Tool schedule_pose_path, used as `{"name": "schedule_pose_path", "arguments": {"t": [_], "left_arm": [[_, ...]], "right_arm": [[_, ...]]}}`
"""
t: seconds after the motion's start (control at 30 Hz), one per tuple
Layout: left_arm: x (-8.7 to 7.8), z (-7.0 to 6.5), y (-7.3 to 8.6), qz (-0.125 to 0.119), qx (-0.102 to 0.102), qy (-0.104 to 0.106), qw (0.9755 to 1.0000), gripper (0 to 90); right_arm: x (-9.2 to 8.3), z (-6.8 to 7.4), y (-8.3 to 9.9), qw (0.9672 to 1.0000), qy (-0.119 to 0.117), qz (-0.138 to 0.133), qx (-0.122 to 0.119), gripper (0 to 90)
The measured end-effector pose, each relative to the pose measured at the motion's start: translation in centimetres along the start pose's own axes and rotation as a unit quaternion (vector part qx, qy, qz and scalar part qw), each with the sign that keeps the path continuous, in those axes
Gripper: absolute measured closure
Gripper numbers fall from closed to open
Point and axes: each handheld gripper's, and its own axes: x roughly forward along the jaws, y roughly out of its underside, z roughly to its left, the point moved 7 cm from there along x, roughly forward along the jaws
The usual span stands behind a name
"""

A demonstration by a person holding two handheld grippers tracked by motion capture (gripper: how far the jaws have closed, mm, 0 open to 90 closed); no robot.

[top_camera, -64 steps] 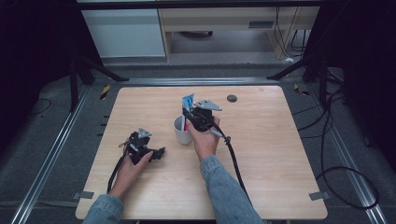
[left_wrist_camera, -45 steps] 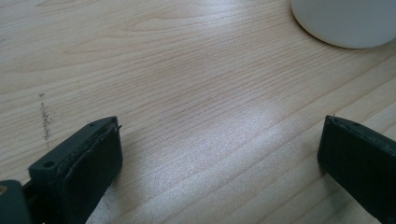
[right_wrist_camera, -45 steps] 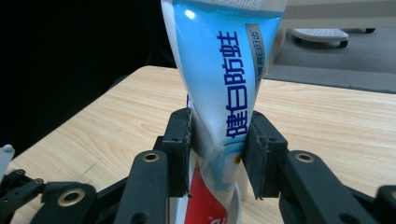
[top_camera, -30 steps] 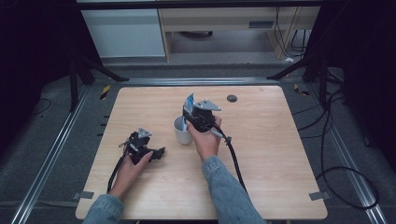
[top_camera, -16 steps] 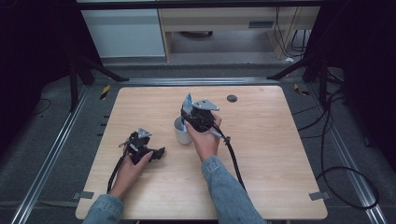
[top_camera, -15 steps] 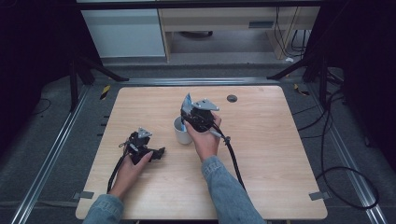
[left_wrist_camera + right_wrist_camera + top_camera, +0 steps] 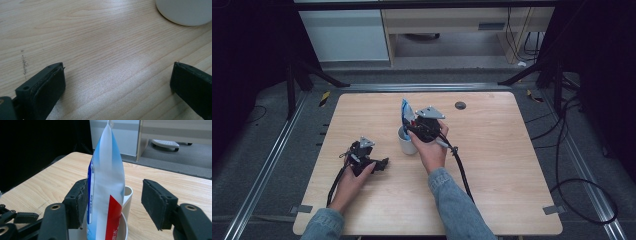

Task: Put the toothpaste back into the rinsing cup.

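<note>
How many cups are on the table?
1. The white cup stands near the middle of the wooden table, with a blue, white and red pouch standing inside it, between the right tongs.

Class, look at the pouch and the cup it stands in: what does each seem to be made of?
Pouch: likely thin plastic film, glossy, printed blue, white and red, with a crimped top seam. Cup: probably ceramic or hard plastic, plain white, with a smooth thick rim.

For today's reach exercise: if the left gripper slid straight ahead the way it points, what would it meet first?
Probably the white cup: it stands ahead of the open left gripper, slightly off to one side, with bare table between. Depth is hard to judge.
</note>
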Motion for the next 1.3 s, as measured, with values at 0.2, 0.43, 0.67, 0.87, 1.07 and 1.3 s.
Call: {"name": "schedule_pose_path", "arguments": {"t": [0.2, 0.43, 0.67, 0.87, 1.07, 1.3], "left_arm": [[0.0, 0.0, 0.0, 0.000, 0.000, 0.000, 1.0000, 0.0], [0.0, 0.0, 0.0, 0.000, 0.000, 0.000, 1.0000, 0.0], [0.0, 0.0, 0.0, 0.000, 0.000, 0.000, 1.0000, 0.0], [0.0, 0.0, 0.0, 0.000, 0.000, 0.000, 1.0000, 0.0], [0.0, 0.0, 0.0, 0.000, 0.000, 0.000, 1.0000, 0.0], [0.0, 0.0, 0.0, 0.000, 0.000, 0.000, 1.0000, 0.0]], "right_arm": [[-0.2, 0.0, -0.2, 1.0000, 0.001, 0.000, -0.001, 34.4], [-0.7, 0.1, -0.3, 0.9999, -0.012, 0.006, -0.009, 27.7], [-1.3, -0.4, -0.5, 0.9997, -0.004, 0.014, -0.019, 19.3], [-1.8, -0.6, -0.5, 0.9990, -0.001, 0.030, -0.034, 13.3], [-3.1, -1.4, -0.8, 0.9983, -0.002, 0.040, -0.044, 10.5], [-4.6, -2.4, -0.7, 0.9976, -0.002, 0.045, -0.053, 8.9]]}}
